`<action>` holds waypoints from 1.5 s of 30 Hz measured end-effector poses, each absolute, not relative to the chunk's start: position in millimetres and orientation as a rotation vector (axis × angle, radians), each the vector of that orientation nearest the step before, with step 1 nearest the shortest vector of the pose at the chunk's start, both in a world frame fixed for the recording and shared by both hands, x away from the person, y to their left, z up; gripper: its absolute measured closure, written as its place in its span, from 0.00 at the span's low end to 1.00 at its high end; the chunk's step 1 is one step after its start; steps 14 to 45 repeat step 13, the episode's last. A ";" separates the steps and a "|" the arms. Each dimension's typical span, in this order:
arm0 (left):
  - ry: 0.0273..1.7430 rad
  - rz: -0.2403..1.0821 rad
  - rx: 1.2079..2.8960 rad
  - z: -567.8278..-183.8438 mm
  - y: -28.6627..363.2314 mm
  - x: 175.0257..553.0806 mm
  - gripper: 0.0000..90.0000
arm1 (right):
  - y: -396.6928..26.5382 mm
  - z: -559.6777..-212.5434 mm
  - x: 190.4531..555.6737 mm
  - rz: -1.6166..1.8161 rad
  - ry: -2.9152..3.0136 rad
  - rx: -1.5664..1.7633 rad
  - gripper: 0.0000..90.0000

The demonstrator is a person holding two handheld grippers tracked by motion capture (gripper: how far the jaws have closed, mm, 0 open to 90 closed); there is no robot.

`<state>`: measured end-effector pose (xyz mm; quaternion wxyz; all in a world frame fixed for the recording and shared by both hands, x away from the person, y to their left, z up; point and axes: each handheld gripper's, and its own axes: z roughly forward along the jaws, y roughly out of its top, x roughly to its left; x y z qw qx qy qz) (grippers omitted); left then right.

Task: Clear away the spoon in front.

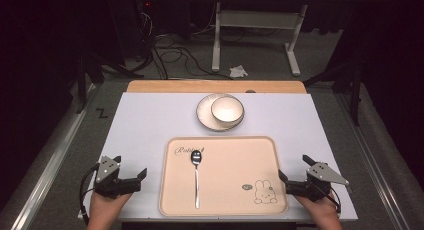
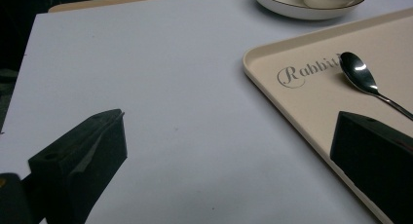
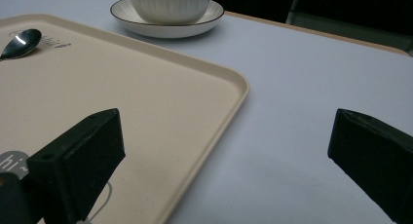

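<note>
A beige tray [image 1: 225, 200] with a rabbit drawing lies at the front middle of the white table. A metal spoon [image 1: 196, 175] lies on its left half, bowl end away from me; the spoon [image 2: 363, 75] [image 3: 20, 42] also shows in both gripper views. Behind the tray a white bowl [image 1: 227, 110] sits on a white plate [image 1: 205, 115]. My left gripper [image 1: 131, 166] rests left of the tray, open and holding nothing. My right gripper [image 1: 295, 167] rests at the tray's right edge, open, also with nothing in it. In the right gripper view the tray rim [image 3: 229, 117] runs between the jaws.
The table's wooden far edge [image 1: 215, 86] lies behind the bowl. Beyond it are a white desk frame [image 1: 255, 35], cables and a crumpled paper [image 1: 238, 70] on the floor. Metal rails [image 1: 50, 160] flank the table.
</note>
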<state>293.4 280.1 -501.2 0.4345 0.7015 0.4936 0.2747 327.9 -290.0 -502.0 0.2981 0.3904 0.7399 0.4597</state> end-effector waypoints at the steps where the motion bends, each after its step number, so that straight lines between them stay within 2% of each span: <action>1: 1.229 0.684 1.742 -501.2 280.4 293.3 0.01 | -290.3 -502.0 327.9 1.221 1.964 1.041 0.01; 45: 1.237 0.677 1.745 -502.1 279.8 293.3 0.02 | -290.3 -501.9 328.1 1.224 1.963 1.034 0.01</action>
